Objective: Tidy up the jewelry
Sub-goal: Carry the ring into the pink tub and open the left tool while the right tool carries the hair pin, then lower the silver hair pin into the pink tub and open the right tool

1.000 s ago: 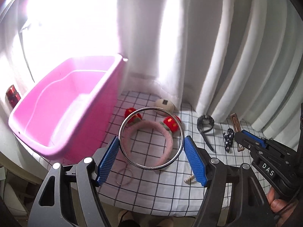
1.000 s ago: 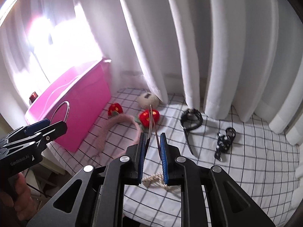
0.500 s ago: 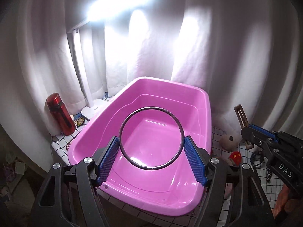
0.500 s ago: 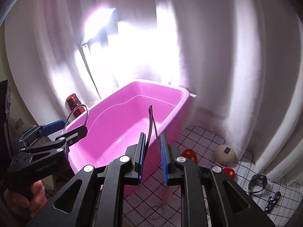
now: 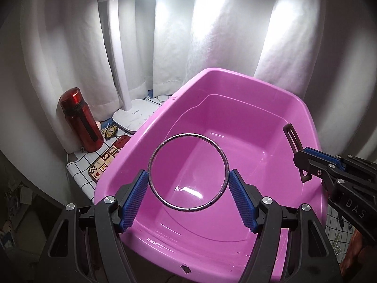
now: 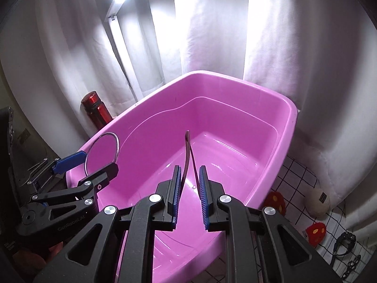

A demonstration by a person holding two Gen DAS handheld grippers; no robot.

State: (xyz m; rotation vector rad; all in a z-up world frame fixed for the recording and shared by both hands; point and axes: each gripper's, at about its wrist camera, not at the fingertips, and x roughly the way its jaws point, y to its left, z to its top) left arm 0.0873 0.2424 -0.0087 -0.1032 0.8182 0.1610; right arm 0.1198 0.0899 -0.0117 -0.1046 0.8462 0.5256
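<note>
The left hand-held gripper (image 5: 188,188) grasps a thin round metal bangle (image 5: 188,172) between its blue pads, over the glossy pink plastic tub (image 5: 304,108). The right hand-held gripper (image 6: 190,188) pinches a slim dark brown hair clip (image 6: 187,151) above that tub, which stands on the checked tabletop (image 6: 299,172).

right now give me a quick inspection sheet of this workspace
surface: white grid-check tablecloth.
job's things: empty pink plastic tub; metal bangle; brown hair clip; both above the tub.
clutter: red bottle, plush headband, black items at right.
grippers: left hand-held gripper clamps the bangle; right hand-held gripper holds the clip.
cables: nothing seen.
surroundings: white curtain, desk lamp.
</note>
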